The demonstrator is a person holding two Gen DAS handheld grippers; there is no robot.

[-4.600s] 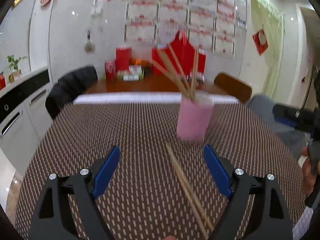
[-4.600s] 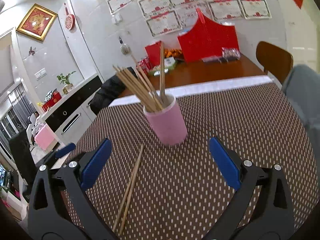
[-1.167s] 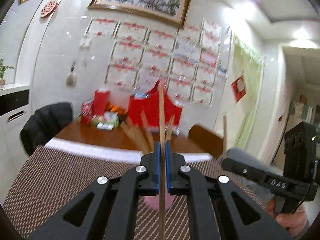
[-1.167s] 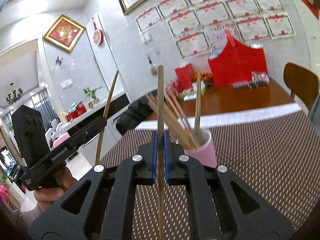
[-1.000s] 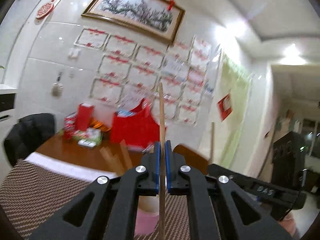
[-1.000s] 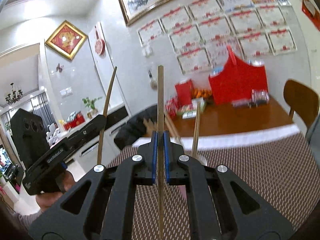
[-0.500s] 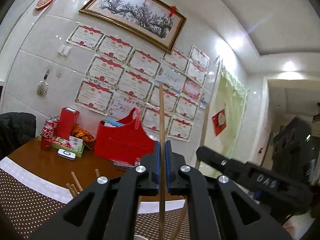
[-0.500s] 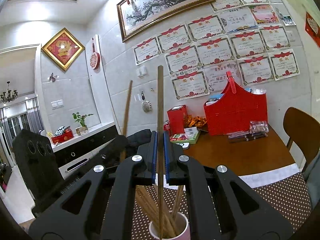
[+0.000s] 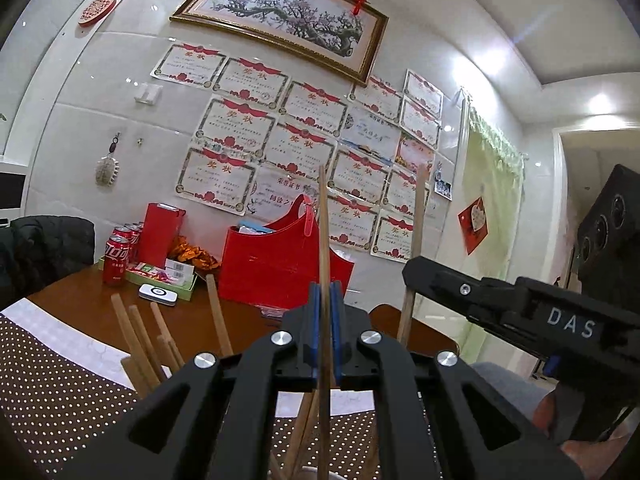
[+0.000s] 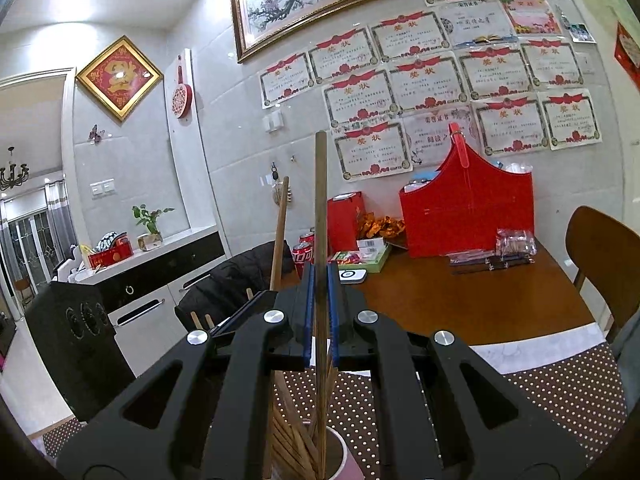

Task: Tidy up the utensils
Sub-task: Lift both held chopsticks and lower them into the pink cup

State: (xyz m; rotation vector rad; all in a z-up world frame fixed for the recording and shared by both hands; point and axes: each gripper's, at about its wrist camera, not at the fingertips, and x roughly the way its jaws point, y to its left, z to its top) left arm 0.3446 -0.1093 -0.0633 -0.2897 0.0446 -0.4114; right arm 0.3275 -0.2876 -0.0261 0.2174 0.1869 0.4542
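Note:
My left gripper (image 9: 325,312) is shut on an upright wooden chopstick (image 9: 323,220), its lower end reaching down among other chopsticks (image 9: 140,344) standing in the cup below. My right gripper (image 10: 320,292) is shut on another upright chopstick (image 10: 320,200), whose lower end stands inside the pink cup (image 10: 340,452) with several chopsticks (image 10: 292,440). The right gripper (image 9: 520,312) shows in the left wrist view, holding its chopstick (image 9: 418,216). The left gripper's chopstick (image 10: 280,232) shows in the right wrist view.
The brown dotted tablecloth (image 10: 560,392) covers the near table. Behind it, a wooden table (image 10: 480,296) carries a red basket (image 10: 468,216), cola cans (image 9: 116,256) and boxes. A wooden chair (image 10: 604,248) stands right, a black chair (image 9: 44,248) left.
Both grippers, each holding a chopstick, have moved in over the pink cup and lowered, so the chopstick ends now sit in the cup. Both jaws stay shut.

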